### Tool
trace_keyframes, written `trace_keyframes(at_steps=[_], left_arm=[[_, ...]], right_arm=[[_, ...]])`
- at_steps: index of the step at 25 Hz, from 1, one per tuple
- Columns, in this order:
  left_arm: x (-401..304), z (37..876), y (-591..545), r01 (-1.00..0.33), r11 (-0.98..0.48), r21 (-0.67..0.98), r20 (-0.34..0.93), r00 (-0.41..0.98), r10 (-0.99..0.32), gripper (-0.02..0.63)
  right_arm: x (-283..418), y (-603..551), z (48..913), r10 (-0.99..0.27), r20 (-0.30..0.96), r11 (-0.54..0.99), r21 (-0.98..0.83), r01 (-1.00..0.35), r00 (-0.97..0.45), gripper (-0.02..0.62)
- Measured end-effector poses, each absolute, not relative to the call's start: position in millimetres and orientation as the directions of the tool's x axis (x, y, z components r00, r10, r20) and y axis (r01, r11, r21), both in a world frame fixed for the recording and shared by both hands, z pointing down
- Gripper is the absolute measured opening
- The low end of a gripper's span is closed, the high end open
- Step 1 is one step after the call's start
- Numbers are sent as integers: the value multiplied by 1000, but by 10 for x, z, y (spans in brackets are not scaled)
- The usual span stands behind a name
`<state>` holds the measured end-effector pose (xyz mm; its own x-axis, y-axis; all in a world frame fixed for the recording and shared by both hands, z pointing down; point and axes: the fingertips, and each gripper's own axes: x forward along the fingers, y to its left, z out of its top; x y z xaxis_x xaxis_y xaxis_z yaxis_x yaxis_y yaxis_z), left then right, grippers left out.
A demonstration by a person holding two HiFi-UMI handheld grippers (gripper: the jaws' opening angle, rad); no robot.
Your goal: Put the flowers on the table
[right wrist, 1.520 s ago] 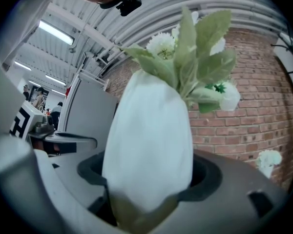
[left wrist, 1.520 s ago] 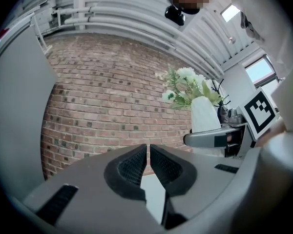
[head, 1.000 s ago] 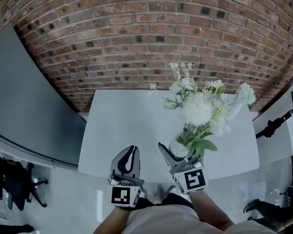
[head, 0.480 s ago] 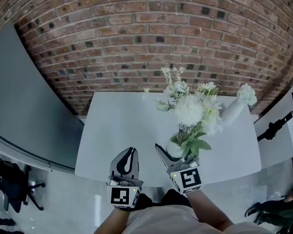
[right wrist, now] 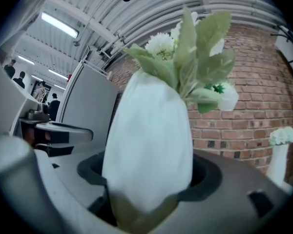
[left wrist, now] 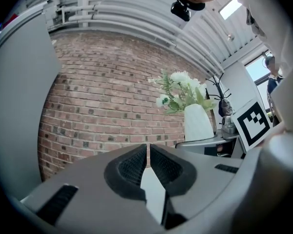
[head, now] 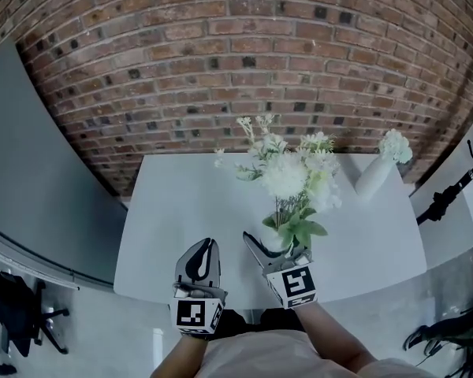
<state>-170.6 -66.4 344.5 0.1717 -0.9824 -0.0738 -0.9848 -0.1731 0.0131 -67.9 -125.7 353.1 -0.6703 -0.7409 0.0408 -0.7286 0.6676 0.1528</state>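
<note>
Flowers (head: 288,172), white blooms among soft green leaves, stand in a smooth egg-shaped white vase (right wrist: 149,145) over the near edge of the matte white table (head: 173,203); I can't tell whether its base touches the top. My right gripper (head: 274,245) is clamped on the vase's belly. My left gripper (head: 205,250) hovers at the table's near edge, its mesh-textured jaws pressed together on nothing. A second slim vase (head: 373,177) stands at the table's far right corner.
</note>
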Motion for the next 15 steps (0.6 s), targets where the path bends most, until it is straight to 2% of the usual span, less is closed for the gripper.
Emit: trace_keyframes(at_steps=[15], left_arm=[[-1558,3813,-735,-979,-205,-8,-68,205,-976,26]], right_arm=[[-626,-1479,4024,-755,32,650,162,-742,-655,399]])
